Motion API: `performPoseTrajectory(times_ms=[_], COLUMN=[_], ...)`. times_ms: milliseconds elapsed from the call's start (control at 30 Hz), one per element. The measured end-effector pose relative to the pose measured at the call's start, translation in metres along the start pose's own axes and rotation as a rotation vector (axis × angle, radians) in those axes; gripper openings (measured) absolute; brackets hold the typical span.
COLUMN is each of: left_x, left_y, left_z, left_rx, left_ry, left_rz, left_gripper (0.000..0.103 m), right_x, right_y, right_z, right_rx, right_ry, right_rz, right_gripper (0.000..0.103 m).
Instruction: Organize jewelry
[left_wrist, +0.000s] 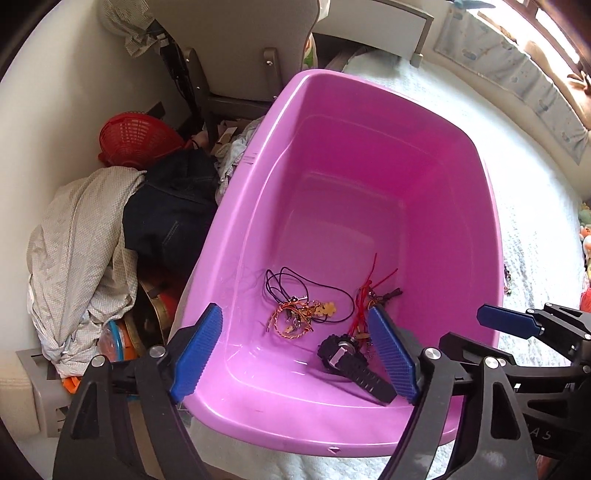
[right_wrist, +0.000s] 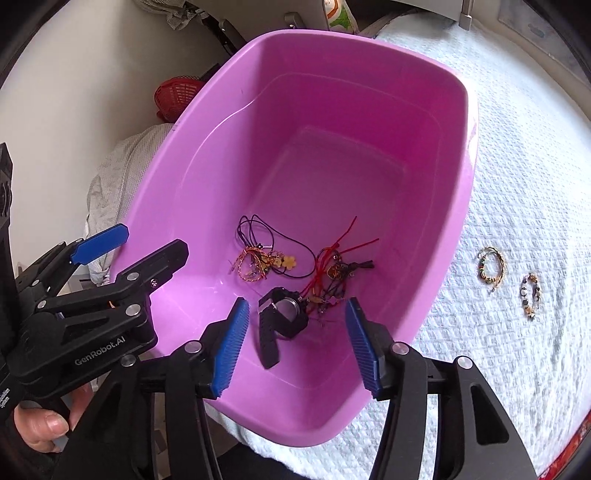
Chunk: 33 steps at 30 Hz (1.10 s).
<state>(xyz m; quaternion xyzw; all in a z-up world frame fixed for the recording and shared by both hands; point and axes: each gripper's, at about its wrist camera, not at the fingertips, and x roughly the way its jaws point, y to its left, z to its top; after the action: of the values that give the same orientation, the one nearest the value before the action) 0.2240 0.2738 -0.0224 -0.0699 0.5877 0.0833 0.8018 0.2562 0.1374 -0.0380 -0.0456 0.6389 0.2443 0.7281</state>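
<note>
My left gripper (left_wrist: 295, 350) stood released over the near end of the pink tub (left_wrist: 369, 99), blue pads spread wide with nothing between them. My right gripper (right_wrist: 295, 343) was likewise released, its jaws apart and gripping nothing, poised above the same end of the tub. Directly below both lay the black watch (right_wrist: 282, 315) on the tub floor, strap trailing toward me. Just beyond it lay the red cord tangle (right_wrist: 334, 267), touching the watch, and to its left, slightly apart, the black cord necklace (right_wrist: 271, 240) with gold charms. Outside the tub, on the white bedspread (right_wrist: 517, 166) to the right, two beaded bracelets (right_wrist: 491, 267) lay side by side. Farther left, beyond the rim, I noted a red basket (left_wrist: 138, 138) above heaped clothes (left_wrist: 81, 240).
</note>
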Motion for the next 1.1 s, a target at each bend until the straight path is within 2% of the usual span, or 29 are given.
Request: performPoseTrajectory(times_ms=[367,833,1100], left_x=[-0.013,-0.033,-0.048], left_y=[0.001,-0.019,-0.055], left_z=[-0.009,-0.023,-0.04], left_rx=[0.008,0.065,0.137], left_ry=[-0.002,-0.02,-0.019], left_rz=[0.006,-0.005,-0.03], left_gripper=[0.08,0.08,0.08], right_x=[-0.015,-0.046,-0.063], right_y=[-0.005,-0.032,-0.068], right_z=[-0.022,-0.07,-0.106], right_rx=[0.04,0.141,0.23], right_ry=[-0.009,-0.072,-0.103], right_rz=[0.008,0.006,0.007], right_gripper=[0.053,0.054,0.055])
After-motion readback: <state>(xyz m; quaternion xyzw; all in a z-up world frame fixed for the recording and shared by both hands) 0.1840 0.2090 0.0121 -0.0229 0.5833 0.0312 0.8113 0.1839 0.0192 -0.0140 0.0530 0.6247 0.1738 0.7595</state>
